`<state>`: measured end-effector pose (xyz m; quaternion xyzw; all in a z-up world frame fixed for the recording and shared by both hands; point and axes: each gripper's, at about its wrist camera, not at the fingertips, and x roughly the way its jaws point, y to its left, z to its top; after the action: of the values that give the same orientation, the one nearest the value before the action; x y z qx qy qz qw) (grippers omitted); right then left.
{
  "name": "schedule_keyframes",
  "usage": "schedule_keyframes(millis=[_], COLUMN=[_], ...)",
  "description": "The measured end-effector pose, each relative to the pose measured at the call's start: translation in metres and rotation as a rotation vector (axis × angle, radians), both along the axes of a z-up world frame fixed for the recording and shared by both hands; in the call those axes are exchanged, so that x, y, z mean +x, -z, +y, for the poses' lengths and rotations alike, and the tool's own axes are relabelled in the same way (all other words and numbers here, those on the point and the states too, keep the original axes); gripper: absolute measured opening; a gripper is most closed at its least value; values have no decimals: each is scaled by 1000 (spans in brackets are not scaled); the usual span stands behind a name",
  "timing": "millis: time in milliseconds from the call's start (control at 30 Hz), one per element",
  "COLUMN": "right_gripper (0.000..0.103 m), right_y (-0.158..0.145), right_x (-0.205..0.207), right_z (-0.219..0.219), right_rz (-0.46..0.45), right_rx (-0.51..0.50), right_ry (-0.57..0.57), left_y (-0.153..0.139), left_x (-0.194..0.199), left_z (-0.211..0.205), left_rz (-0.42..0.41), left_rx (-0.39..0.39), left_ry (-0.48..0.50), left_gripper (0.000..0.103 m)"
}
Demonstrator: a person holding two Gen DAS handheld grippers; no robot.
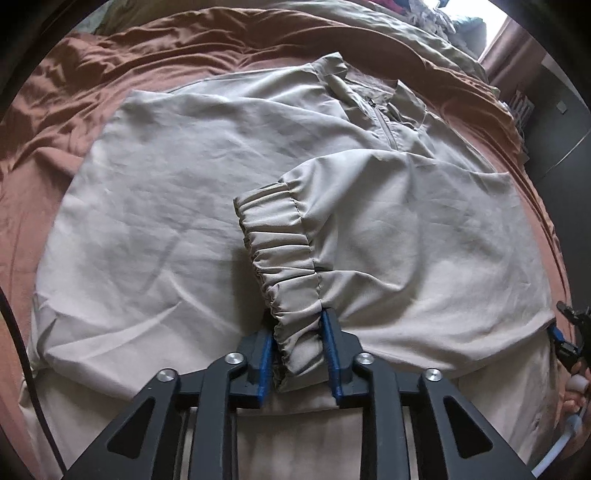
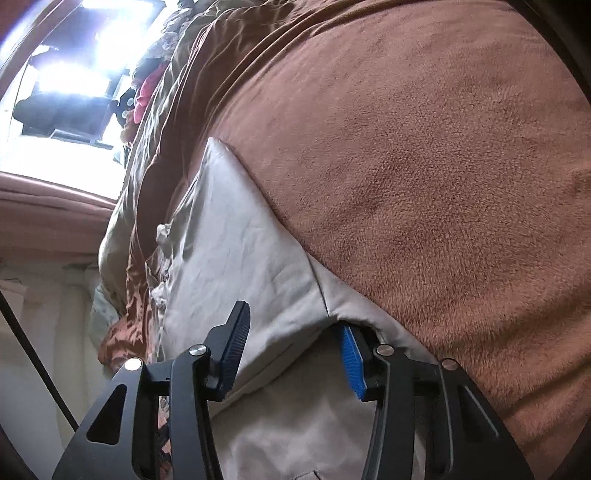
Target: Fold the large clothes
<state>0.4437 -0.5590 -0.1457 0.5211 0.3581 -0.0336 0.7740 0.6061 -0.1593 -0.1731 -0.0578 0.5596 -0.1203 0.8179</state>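
Observation:
A large beige jacket (image 1: 184,192) lies spread on a brown bed cover (image 1: 74,92), its zipped collar (image 1: 384,110) toward the far right. One sleeve is folded across the body, and its gathered elastic cuff (image 1: 280,258) points at me. My left gripper (image 1: 297,332) is shut on the end of that cuff, blue pads on either side. In the right wrist view my right gripper (image 2: 291,332) is open, with the jacket's side edge (image 2: 240,240) between its jaws; the right pad (image 2: 351,358) is tucked under the fabric. The right gripper also shows in the left wrist view (image 1: 565,332) at the jacket's right edge.
A brown fleece blanket (image 2: 424,166) covers the bed beside the jacket. A crumpled olive-and-rust duvet (image 1: 369,29) and a pile of colourful clothes (image 2: 147,85) lie at the far end near a bright window (image 2: 85,44). A black cable (image 2: 33,354) hangs at the left.

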Motion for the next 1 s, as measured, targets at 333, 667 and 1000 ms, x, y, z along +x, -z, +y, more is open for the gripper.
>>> schedule_keyframes(millis=[333, 667, 1000], right_gripper=[64, 82, 88], right_y=[-42, -65, -76], right_x=[-28, -85, -163], right_z=[23, 35, 53], right_rz=[-44, -42, -116], right_rx=[-190, -402, -539], right_ry=[-158, -250, -327], left_y=[-48, -65, -84], left_x=[-31, -97, -186], left_z=[37, 73, 96], left_rz=[-90, -129, -253], left_rx=[-10, -23, -15], left_ry=[20, 55, 102], left_gripper=[52, 72, 72])
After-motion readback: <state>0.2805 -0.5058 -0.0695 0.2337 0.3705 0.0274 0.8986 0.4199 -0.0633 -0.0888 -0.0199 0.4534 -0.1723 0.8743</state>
